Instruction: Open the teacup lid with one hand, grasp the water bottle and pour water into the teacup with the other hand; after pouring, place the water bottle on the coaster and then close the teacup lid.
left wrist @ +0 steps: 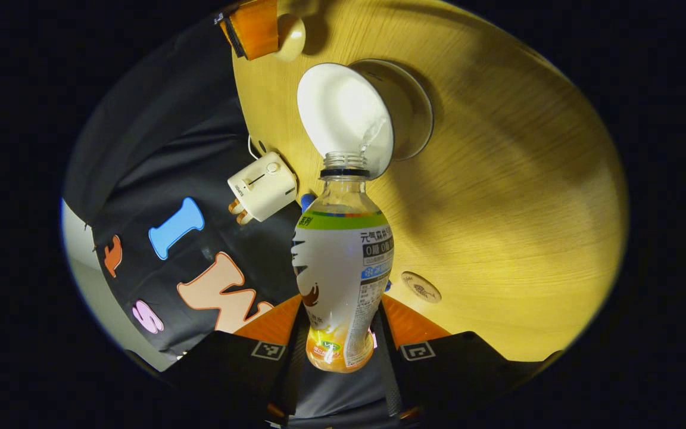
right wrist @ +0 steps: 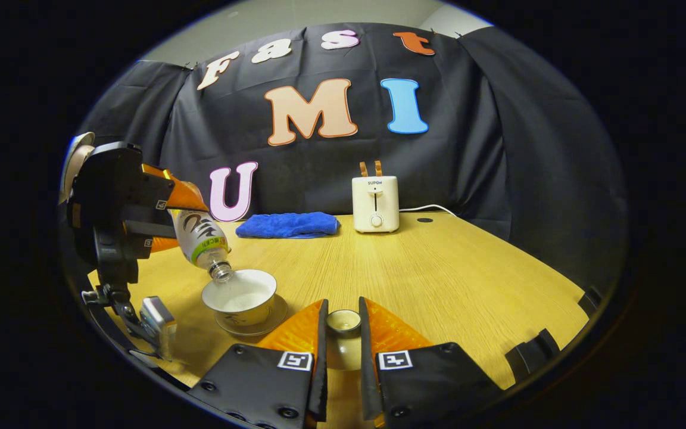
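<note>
In the left gripper view we see our left gripper [left wrist: 343,333] pinching the water bottle [left wrist: 344,268] near its base, both fingers pressed on its sides. The bottle is tipped, its uncapped mouth at 12 o'clock over the teacup [left wrist: 346,116], where water [left wrist: 370,136] runs in. The teacup stands on its saucer [left wrist: 417,110] on the wooden table [left wrist: 498,196]. The coaster [left wrist: 420,286] lies at 3 o'clock of the bottle, apart from it. A toaster [left wrist: 261,187] sits at 10 o'clock.

In the right gripper view our right gripper [right wrist: 343,333] clamps the teacup lid [right wrist: 343,322] by its knob, both fingers pressing. The teacup [right wrist: 240,296] is at 10 o'clock, the left gripper [right wrist: 158,217] pouring above it. A blue cloth [right wrist: 288,224] lies at 11 o'clock.
</note>
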